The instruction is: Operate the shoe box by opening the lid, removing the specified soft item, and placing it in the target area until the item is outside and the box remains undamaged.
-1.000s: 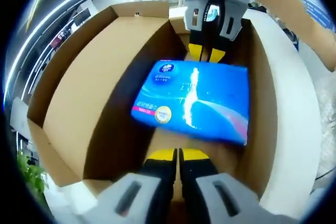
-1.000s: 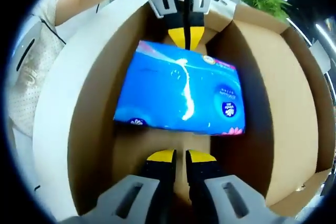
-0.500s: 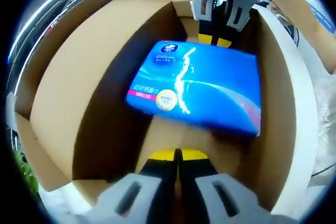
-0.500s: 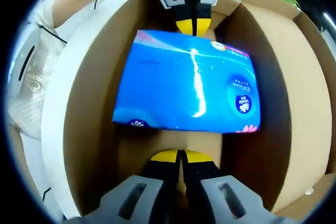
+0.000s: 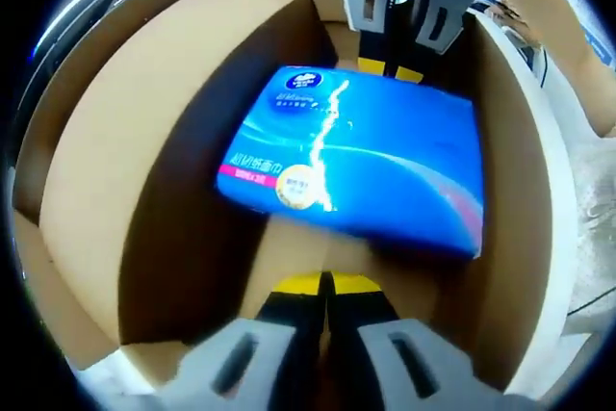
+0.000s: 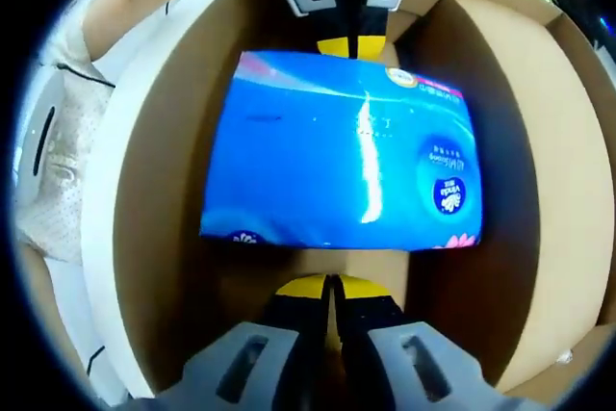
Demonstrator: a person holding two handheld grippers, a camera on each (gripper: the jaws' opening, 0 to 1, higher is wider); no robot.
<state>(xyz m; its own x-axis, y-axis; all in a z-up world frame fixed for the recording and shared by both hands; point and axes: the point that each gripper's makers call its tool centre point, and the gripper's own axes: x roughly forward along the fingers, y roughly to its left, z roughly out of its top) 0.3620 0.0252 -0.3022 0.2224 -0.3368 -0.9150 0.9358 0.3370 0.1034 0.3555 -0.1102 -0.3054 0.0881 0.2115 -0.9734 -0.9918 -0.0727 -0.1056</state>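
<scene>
A blue plastic-wrapped tissue pack lies inside the open brown cardboard box, between its tall walls. My left gripper is shut, its yellow tips just short of the pack's near edge, with a strip of box floor showing between. My right gripper is shut in the same way at the opposite end. From across the box, the right gripper and the left gripper each meet the pack's far edge. Whether either pinches the wrapper cannot be told.
The cardboard walls stand close on both sides of the pack. A white band runs along one long side of the box. A person's arm shows outside it, and pale patterned fabric.
The right gripper's jaws, slightly apart a second ago, have closed. Both cameras have come closer to the pack, which looks larger, and the opposite gripper sits nearer in each view.
</scene>
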